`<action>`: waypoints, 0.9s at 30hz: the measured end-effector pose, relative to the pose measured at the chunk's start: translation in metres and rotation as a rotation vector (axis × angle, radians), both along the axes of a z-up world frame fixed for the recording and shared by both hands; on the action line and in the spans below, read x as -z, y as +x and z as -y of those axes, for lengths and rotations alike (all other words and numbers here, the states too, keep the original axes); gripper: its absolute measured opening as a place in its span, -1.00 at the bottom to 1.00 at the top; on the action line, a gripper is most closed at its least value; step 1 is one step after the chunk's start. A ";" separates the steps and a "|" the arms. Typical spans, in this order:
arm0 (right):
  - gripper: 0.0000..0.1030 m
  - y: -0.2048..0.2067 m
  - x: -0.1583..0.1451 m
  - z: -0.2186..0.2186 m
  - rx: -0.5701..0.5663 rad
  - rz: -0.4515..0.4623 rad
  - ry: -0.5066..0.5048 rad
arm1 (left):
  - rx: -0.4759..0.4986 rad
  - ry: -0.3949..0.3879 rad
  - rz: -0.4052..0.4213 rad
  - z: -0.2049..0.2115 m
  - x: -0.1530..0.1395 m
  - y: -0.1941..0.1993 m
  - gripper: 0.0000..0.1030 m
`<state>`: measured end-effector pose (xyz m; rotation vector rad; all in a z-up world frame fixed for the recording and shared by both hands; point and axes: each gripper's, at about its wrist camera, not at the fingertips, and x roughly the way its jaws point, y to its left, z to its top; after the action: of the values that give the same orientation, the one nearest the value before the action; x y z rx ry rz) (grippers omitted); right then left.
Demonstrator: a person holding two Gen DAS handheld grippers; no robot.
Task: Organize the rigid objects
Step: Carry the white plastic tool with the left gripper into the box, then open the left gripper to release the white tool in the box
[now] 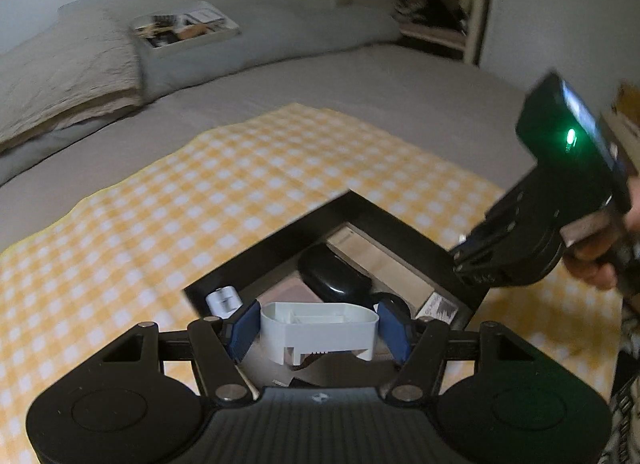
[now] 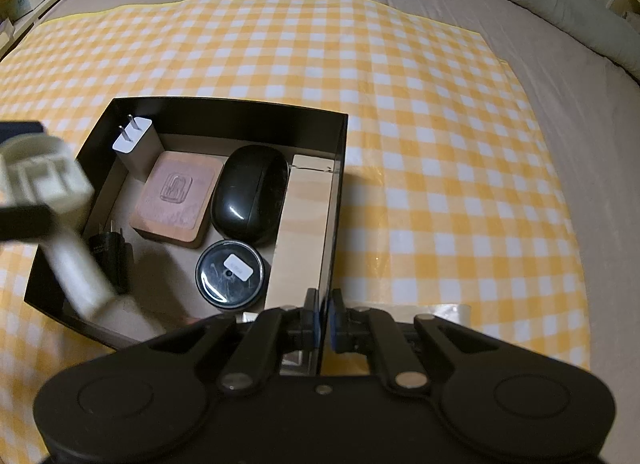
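White plastic part (image 1: 320,330) sits clamped between left tool (image 1: 318,326) pads.

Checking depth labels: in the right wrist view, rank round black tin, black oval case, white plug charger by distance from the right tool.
1. Round black tin: just up-left of the right tool, inside the black box.
2. Black oval case: mid-box, beyond the tin.
3. White plug charger: far left corner.

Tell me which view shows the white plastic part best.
The left wrist view: the white plastic part sits sharp and centred between the left gripper pads. The right wrist view shows it blurred at the left edge.
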<state>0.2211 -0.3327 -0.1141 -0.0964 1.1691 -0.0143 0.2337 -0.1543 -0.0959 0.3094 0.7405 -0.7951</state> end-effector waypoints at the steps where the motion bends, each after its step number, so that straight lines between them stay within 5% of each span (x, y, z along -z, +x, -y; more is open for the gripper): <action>1: -0.90 0.000 0.000 0.000 -0.001 0.000 0.002 | 0.013 0.012 0.011 0.005 0.003 0.000 0.25; 10: -0.90 -0.002 -0.003 0.006 -0.003 0.005 0.014 | 0.040 0.184 -0.059 0.028 0.037 0.004 0.46; 27: -0.90 -0.002 -0.001 0.006 -0.006 0.004 0.007 | -0.071 0.046 -0.137 0.012 0.006 -0.006 0.98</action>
<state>0.2192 -0.3391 -0.1129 -0.0937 1.1651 -0.0051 0.2276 -0.1661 -0.1022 0.2707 0.8947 -0.7376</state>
